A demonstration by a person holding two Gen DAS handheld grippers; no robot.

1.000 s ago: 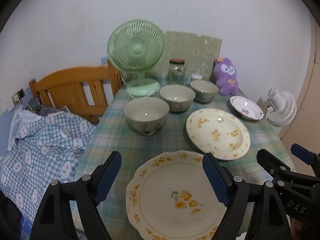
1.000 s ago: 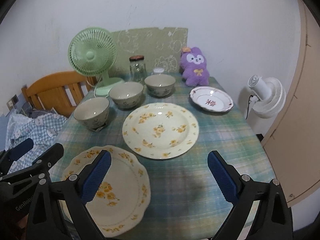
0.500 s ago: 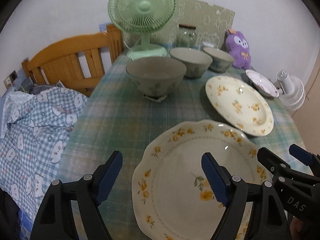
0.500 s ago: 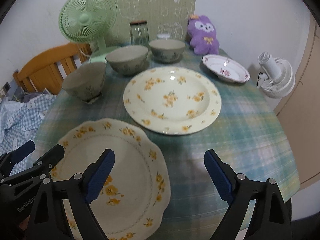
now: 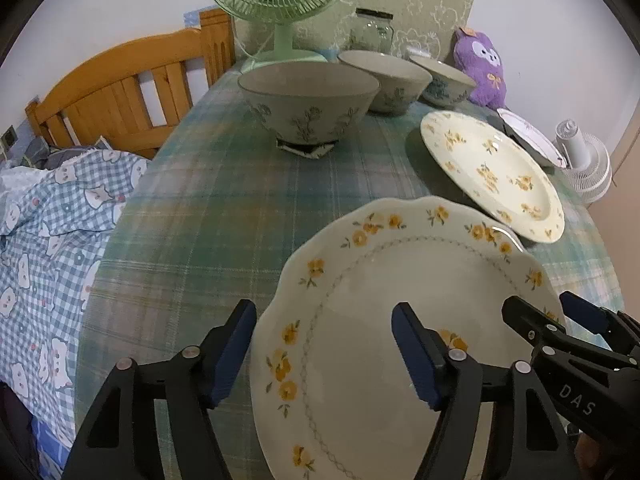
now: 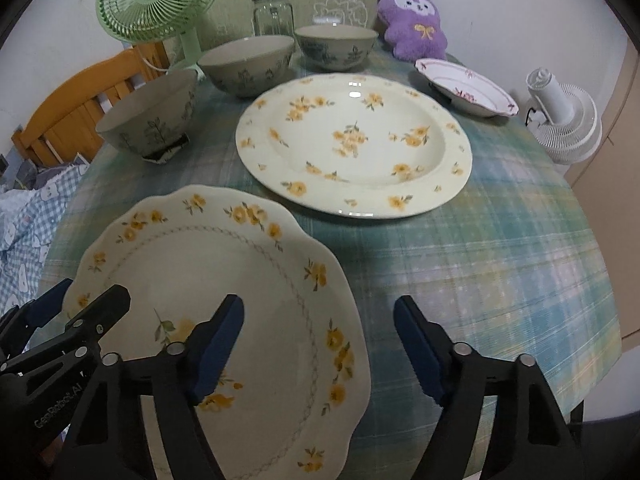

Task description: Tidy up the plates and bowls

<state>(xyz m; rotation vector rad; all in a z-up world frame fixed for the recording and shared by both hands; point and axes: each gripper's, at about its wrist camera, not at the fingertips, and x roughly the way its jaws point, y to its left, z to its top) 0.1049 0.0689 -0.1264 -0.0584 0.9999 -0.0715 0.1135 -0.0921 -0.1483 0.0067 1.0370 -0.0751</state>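
Two grippers are working low over a table covered in a green plaid cloth (image 6: 500, 248), and we are holding one in each hand. Compared with a second ago, both are sitting much closer to the cloth, and the scalloped plate (image 5: 400, 320) is filling far more of each view than it did.

We are straddling that plate's left rim with the left gripper (image 5: 322, 350): one blue pad is hanging over the cloth, the other over the plate's well. Its jaws are closing, narrower than before, with the rim between them but no pad pressing on it that we can see.

We are doing the same on the plate's right rim with the right gripper (image 6: 318, 346), one pad over the plate and one over bare cloth. Its jaws are also closing and are visibly narrower than a second ago, not yet gripping.

The scalloped plate is lying flat, face up, at the near edge of the table. It is roughly round, so we are finding no clear long axis.

Just beyond it, a larger round plate (image 6: 354, 144) with yellow flowers is lying flat. Three bowls (image 6: 248, 66) are standing upright in a diagonal row behind, and a small pink-trimmed dish (image 6: 466, 86) is sitting at the far right.
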